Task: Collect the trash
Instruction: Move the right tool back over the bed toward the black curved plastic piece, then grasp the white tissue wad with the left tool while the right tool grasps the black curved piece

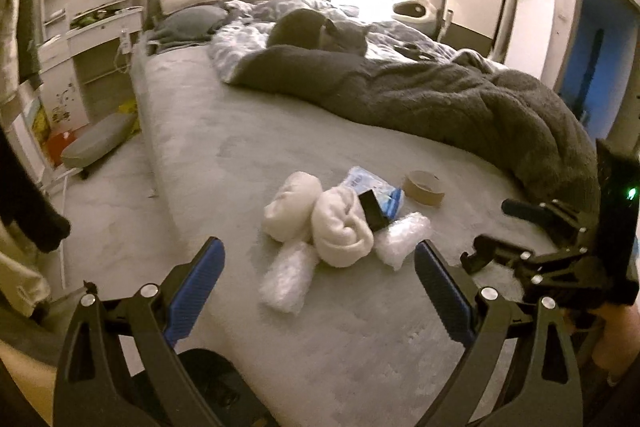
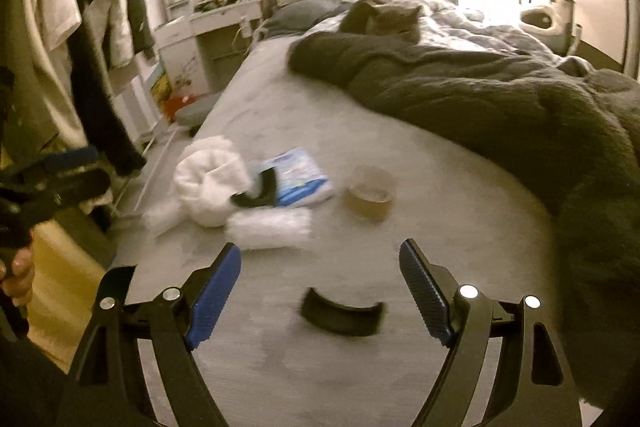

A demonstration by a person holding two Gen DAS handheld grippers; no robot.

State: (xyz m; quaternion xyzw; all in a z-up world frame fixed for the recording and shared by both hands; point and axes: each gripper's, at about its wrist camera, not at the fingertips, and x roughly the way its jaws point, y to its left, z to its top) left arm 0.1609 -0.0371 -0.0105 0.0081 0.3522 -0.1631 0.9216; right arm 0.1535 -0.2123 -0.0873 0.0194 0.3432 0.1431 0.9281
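A pile of trash lies on the grey bed (image 1: pixel 240 155): two rolled white cloths (image 1: pixel 340 227), two bubble-wrap pieces (image 1: pixel 286 277), a blue-white plastic packet (image 1: pixel 370 183), a small black item (image 1: pixel 372 213) and a brown tape roll (image 1: pixel 424 187). My left gripper (image 1: pixel 318 255) is open, just short of the pile. In the right wrist view my right gripper (image 2: pixel 320 259) is open above the sheet, with a black curved piece (image 2: pixel 342 313) below it. The bubble wrap (image 2: pixel 270 227), packet (image 2: pixel 298 177) and tape roll (image 2: pixel 372 195) lie ahead. The right gripper also shows in the left wrist view (image 1: pixel 504 231).
A dark fuzzy blanket (image 1: pixel 440 95) covers the right side of the bed, with a grey cat (image 1: pixel 320 35) on it near the headboard. A dressing table (image 1: pixel 92 27) and a grey stool (image 1: pixel 100 141) stand left. Clothes (image 2: pixel 88 27) hang at the left.
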